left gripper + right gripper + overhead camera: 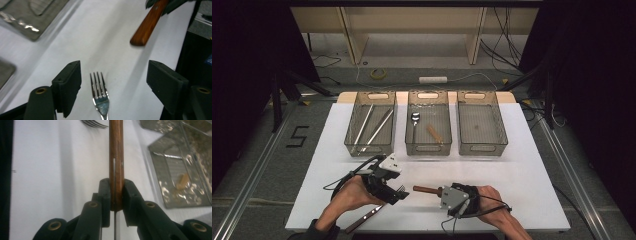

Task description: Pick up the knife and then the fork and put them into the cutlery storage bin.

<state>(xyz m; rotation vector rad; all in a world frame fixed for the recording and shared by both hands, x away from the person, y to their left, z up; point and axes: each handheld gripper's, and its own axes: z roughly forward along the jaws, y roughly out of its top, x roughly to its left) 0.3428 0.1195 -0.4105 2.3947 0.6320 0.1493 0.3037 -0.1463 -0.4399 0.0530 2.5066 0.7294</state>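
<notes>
Nearest the camera, close to the surface's (522, 165) near edge, my left hand-held gripper (398, 191) had its jaws standing well apart, with the fork (100, 96) lying loose on the white surface between them, neither pad touching it. Its dark handle trailed back past the near edge under my left forearm. My right hand-held gripper (116, 195) was clamped tight on a wooden-handled utensil (116, 157), both pads pressed flat on the handle, which pointed toward the left gripper; its working end was hidden behind the jaws, so I could not tell what kind it was.

I judged the step to be sorting cutlery into the bins. To do it well, I needed to keep the handle level while lifting, clear the bin rim before lowering, and release only once it was low inside.

Along the far edge stood three clear bins: the left bin (362, 145) held long metal pieces, the middle bin (444, 145) a spoon (414, 120) and a short wooden piece (434, 133), and the right bin (499, 145) looked bare. The open left gripper and the fork sat just beside the handle's tip and could be knocked.
</notes>
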